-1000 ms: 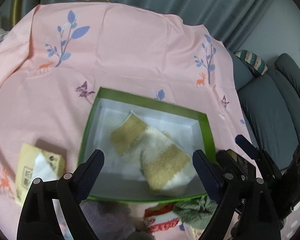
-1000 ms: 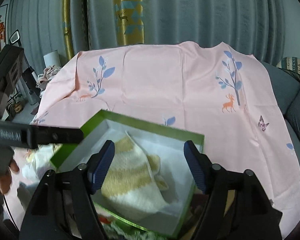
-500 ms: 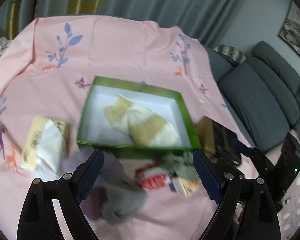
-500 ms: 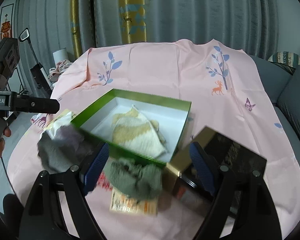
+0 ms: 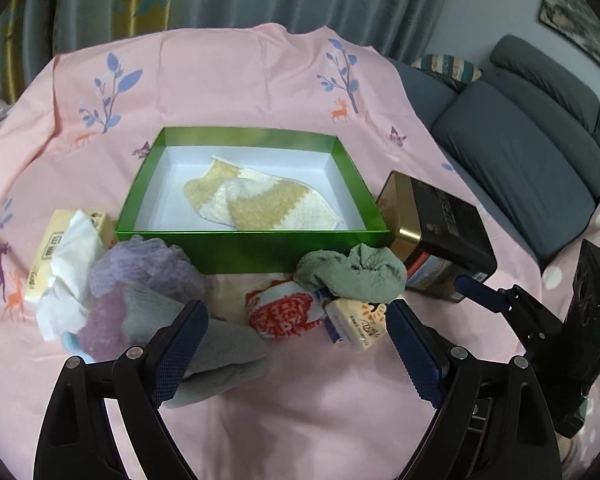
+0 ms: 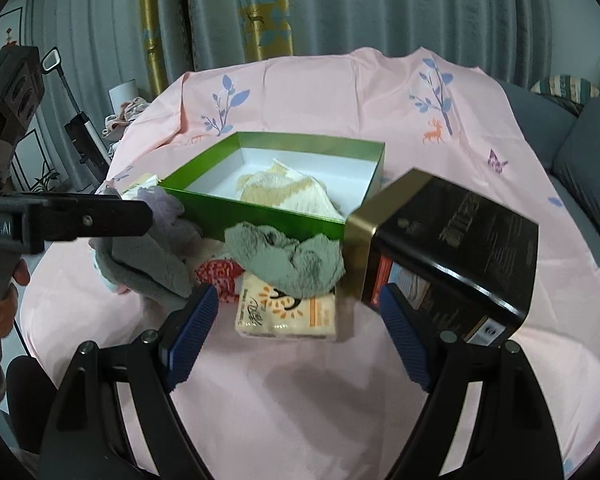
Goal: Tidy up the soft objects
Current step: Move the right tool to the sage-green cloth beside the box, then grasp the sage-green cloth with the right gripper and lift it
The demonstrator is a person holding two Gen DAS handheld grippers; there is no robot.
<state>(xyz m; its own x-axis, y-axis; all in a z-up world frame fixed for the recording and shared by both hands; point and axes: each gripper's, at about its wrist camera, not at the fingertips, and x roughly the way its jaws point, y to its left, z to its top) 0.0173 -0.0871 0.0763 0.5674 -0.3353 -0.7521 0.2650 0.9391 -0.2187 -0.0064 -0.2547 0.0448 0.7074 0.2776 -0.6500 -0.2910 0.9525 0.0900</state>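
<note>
Socks are lying in the green box; both hand-held grippers, left and right, are hanging apart, holding nothing.

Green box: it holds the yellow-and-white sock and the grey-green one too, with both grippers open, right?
No. Only the yellow-and-white sock lies in the green box. The left wrist view shows the grey-green sock outside, against its front wall. Both grippers are open.

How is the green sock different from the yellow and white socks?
The green sock is one plain colour; the yellow and white socks are striped. The green sock is scrunched up on the pink cloth, outside the green box; the yellow and white socks lie flat inside it. Both look soft and fuzzy.
</note>
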